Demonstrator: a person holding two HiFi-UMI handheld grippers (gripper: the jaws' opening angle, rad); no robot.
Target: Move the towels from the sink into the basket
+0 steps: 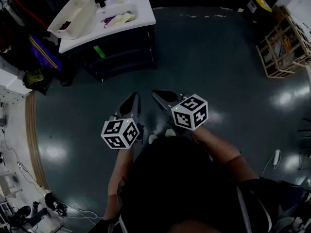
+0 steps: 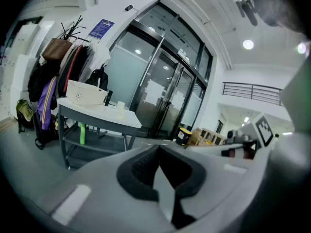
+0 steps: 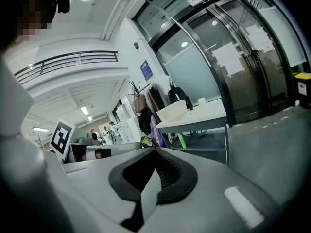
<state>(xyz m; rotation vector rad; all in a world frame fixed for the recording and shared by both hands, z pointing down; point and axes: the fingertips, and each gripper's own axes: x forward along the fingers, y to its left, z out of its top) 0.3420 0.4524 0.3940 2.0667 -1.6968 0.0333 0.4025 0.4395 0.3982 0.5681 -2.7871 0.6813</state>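
Head view: the towels (image 1: pixel 118 19) lie at eleven o'clock, well apart; left gripper (image 1: pixel 130 105) nearer than right gripper (image 1: pixel 163 97), both fingers pressed together, empty.

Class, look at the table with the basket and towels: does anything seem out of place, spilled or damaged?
Nothing stands out. The basket sits upright at one end of the table, the towels lie bunched beside it, and no spill shows.

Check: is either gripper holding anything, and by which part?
Nothing is held. The left gripper and right gripper are both shut on nothing; the towels lie far off at the table.
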